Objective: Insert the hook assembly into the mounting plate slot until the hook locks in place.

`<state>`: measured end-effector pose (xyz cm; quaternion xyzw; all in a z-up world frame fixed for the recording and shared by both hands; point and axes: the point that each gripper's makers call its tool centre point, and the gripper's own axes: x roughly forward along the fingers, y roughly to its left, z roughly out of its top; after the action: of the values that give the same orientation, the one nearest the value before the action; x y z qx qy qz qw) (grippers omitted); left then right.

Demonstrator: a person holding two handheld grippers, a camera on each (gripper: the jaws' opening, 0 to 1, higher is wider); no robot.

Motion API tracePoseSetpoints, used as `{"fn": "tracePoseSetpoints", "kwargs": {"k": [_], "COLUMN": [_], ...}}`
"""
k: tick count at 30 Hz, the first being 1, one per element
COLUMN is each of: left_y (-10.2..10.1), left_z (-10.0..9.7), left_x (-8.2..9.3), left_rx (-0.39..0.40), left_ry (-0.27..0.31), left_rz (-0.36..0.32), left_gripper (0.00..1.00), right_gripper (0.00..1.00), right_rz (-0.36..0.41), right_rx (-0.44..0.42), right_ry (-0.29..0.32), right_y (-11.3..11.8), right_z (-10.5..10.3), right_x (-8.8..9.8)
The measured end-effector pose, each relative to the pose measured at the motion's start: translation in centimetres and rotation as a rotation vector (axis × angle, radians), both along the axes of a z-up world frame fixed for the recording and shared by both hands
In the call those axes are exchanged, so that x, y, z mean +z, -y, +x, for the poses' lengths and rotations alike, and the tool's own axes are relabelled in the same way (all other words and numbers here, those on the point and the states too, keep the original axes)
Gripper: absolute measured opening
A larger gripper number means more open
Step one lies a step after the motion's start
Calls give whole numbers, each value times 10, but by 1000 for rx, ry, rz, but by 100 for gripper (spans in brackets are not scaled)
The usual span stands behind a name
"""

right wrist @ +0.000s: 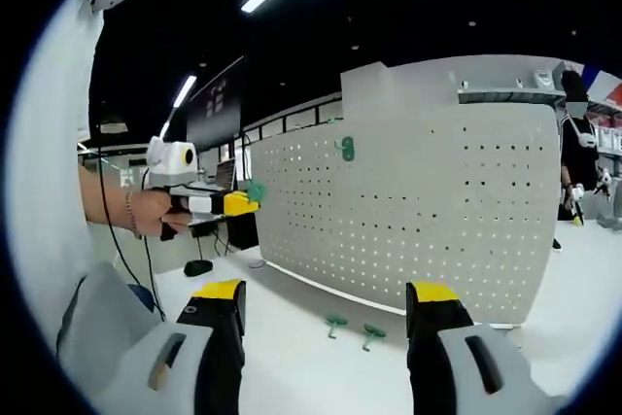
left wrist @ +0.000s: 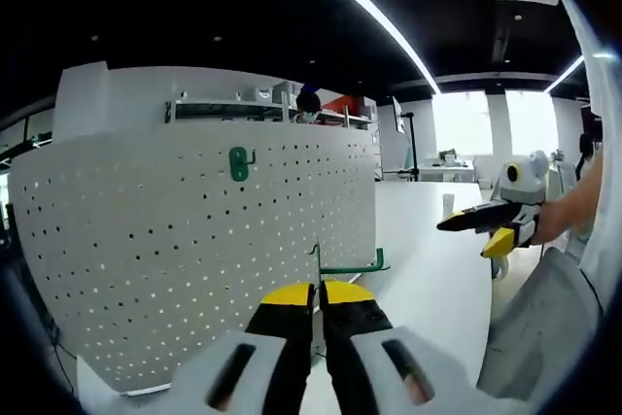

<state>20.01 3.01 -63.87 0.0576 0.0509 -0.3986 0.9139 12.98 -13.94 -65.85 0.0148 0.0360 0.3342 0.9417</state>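
Green hook (left wrist: 352,266) in L gripper (left wrist: 317,300), near pegboard (left wrist: 194,240).

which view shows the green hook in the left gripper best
The left gripper view: the green hook sits just beyond the shut left hand-held gripper, near the pegboard. The right gripper view shows it only as a small green bit at that gripper's tip.
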Motion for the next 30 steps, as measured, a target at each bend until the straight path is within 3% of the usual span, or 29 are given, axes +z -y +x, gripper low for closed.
{"fn": "tracePoseSetpoints", "kwargs": {"k": [5, 13, 30], "left_y": [0, 1, 4], "left_z": [0, 0, -1], "left_x": [0, 0, 1], "left_rx": [2, 2, 0], "left_ry": [-1, 1, 4], "left_rz": [0, -1, -2], "left_gripper": [2, 2, 2], "right_gripper": [64, 62, 61], "right_rz": [25, 35, 67], "right_rx": [27, 37, 123], "right_ry": [23, 24, 21], "right_y": [-6, -10, -53], "right_z": [-3, -1, 9], "right_x": [14, 17, 21]}}
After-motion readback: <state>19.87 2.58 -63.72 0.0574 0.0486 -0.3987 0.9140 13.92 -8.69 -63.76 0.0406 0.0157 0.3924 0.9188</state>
